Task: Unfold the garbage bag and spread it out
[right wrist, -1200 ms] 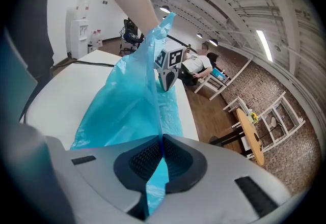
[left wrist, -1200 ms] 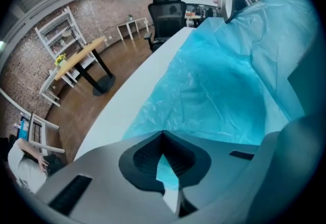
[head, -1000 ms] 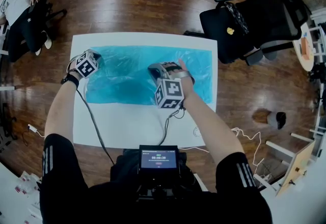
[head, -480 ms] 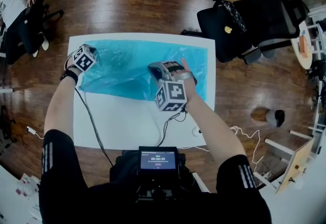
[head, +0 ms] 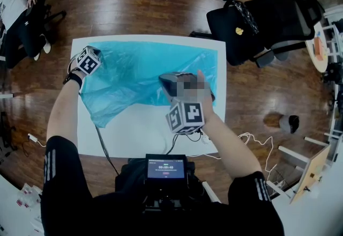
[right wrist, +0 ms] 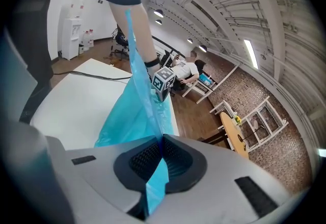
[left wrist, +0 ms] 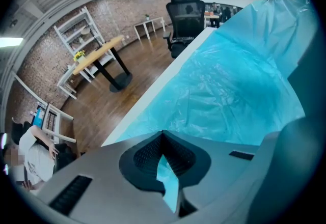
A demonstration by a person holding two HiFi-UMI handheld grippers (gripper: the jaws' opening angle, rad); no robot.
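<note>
A thin blue garbage bag (head: pixel 134 74) lies partly spread on the white table (head: pixel 144 133). My left gripper (head: pixel 95 63) is at the bag's left end, shut on a pinch of its film (left wrist: pixel 168 174). My right gripper (head: pixel 165 82) holds the bag's near edge above the table, shut on a fold of film (right wrist: pixel 155 177). From there the bag (right wrist: pixel 135 111) stretches taut toward the left gripper's marker cube (right wrist: pixel 162 81). A loose corner (head: pixel 102 117) droops over the bare table on the near left. The far part of the bag (left wrist: pixel 229 85) rests flat.
A black office chair (head: pixel 268 20) stands past the table's right end. A person (head: pixel 19 4) sits at the far left. A small screen unit (head: pixel 166 168) sits at the near edge, with cables (head: pixel 102 141) running over the table. A brown object (head: pixel 284 123) lies on the floor.
My right gripper has risen and come toward me, lifting the bag's near edge off the table. The bag's near left corner now hangs lower. The left gripper shifted slightly left.
</note>
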